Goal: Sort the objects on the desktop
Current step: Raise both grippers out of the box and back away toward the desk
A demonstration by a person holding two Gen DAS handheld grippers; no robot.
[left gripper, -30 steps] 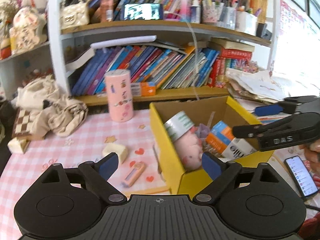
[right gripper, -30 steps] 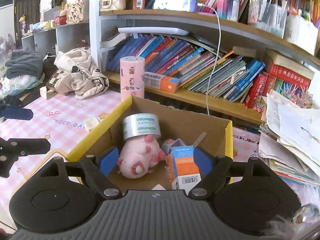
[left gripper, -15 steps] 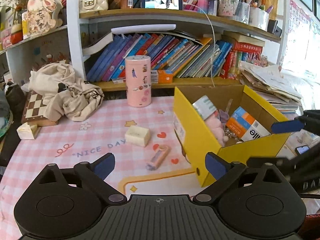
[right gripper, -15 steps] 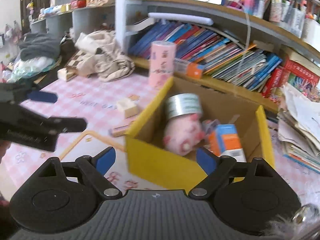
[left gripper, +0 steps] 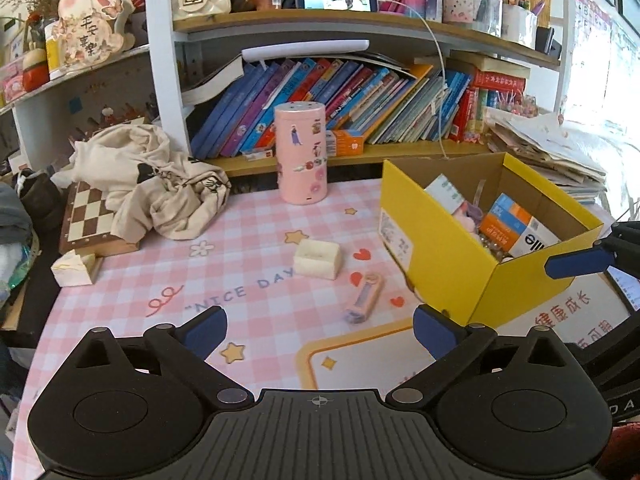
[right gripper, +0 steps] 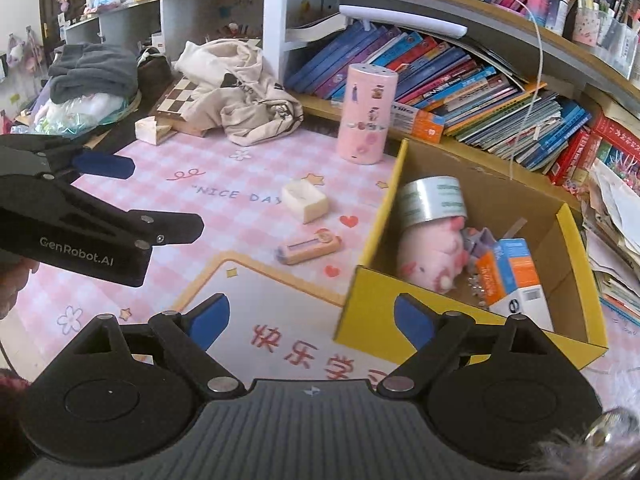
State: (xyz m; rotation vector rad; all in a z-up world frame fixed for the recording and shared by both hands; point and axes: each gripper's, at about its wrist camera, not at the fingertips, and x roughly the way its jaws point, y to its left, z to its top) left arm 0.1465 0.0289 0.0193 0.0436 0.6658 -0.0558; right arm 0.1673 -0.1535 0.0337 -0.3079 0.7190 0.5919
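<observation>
A yellow cardboard box (left gripper: 440, 248) (right gripper: 376, 236) stands on the pink checked mat. It holds a tape roll (right gripper: 434, 200), a pink plush (right gripper: 430, 256) and an orange-and-white carton (right gripper: 510, 276). A cream block (left gripper: 317, 258) (right gripper: 305, 201) and a small pink stapler-like item (left gripper: 364, 298) (right gripper: 309, 246) lie on the mat left of the box. My left gripper (left gripper: 320, 328) is open and empty, above the mat in front of them. My right gripper (right gripper: 310, 320) is open and empty, in front of the box's near corner.
A tall pink canister (left gripper: 301, 154) stands at the back by the bookshelf (left gripper: 360, 100). A beige cloth (left gripper: 152, 176) covers a chessboard (left gripper: 86, 216) at the left, with a cream wedge (left gripper: 74, 268) beside it. Stacked papers (left gripper: 552, 148) lie right of the box.
Both grippers have pulled back from the box and away from each other. The left view has swung left onto the mat; the right gripper has left the box interior. Both stay open.
</observation>
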